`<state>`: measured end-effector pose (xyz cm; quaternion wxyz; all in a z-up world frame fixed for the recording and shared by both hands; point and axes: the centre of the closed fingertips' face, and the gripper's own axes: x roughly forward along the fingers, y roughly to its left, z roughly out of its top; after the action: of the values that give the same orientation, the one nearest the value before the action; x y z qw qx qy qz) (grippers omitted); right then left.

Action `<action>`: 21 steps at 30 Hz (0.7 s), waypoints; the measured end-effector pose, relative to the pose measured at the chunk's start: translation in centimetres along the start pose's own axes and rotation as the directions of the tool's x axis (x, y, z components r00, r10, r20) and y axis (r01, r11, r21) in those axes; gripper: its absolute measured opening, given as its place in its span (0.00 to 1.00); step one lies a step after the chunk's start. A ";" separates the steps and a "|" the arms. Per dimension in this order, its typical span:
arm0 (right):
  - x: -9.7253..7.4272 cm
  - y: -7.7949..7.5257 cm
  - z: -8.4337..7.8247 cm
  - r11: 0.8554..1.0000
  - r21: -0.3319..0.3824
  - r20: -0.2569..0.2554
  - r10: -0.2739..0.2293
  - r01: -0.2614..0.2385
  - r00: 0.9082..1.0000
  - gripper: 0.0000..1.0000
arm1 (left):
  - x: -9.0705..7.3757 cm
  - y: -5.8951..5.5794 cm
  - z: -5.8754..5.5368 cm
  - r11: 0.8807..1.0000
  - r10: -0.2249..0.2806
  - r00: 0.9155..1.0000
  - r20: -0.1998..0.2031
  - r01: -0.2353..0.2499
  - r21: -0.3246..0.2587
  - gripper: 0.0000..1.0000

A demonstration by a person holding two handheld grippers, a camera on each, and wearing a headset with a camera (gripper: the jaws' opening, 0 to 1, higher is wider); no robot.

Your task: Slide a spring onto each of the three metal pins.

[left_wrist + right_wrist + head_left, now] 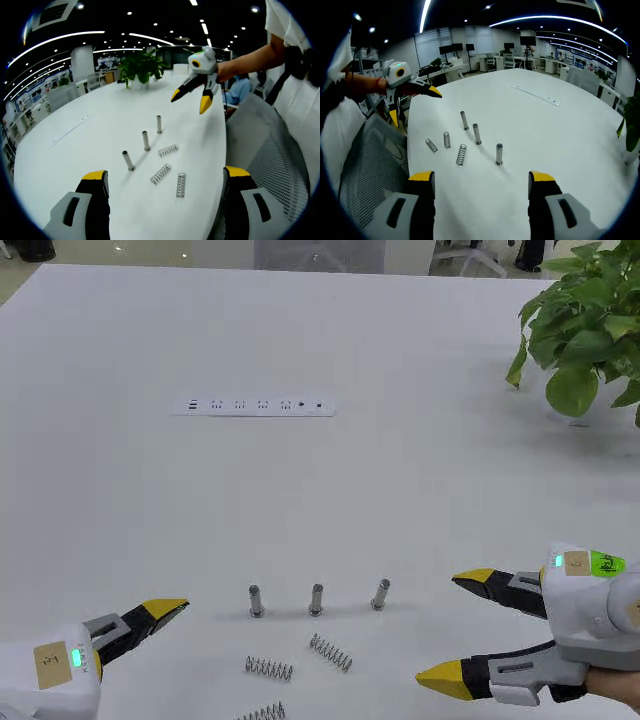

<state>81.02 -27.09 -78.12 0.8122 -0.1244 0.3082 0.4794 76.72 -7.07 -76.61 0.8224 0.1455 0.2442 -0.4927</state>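
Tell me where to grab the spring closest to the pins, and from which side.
Pinch the spring across its middle coils, from above with the right gripper. It lies flat and slanted on the table, so close the jaws square to its axis, leaving the ends free.

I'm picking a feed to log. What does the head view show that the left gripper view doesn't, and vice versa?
Head view's own: the power strip with readable sockets. Left gripper view's own: ceiling lights, the forearm carrying the right gripper. Shared: three upright pins, three loose springs on the table, the plant, the right gripper's open tongs.
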 end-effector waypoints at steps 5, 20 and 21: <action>-0.3 0.2 0.1 1.000 -0.003 0.011 0.005 -0.005 1.000 0.77 | 0.0 -0.1 -0.5 1.000 0.002 1.000 -0.022 -0.002 0.000 0.94; -0.4 0.5 0.0 1.000 -0.012 0.042 0.023 -0.022 0.999 0.79 | 0.3 -0.5 -3.5 1.000 -0.002 0.983 -0.185 0.005 0.016 0.81; -0.4 0.5 0.0 1.000 -0.011 0.046 0.025 -0.024 0.999 0.79 | 0.3 -0.6 -3.9 1.000 -0.005 0.979 -0.205 0.005 0.000 0.80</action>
<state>80.39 -27.12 -77.82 0.8124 -0.1139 0.2884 0.4938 75.33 -5.68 -80.04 0.7916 0.1950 0.3278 -0.4774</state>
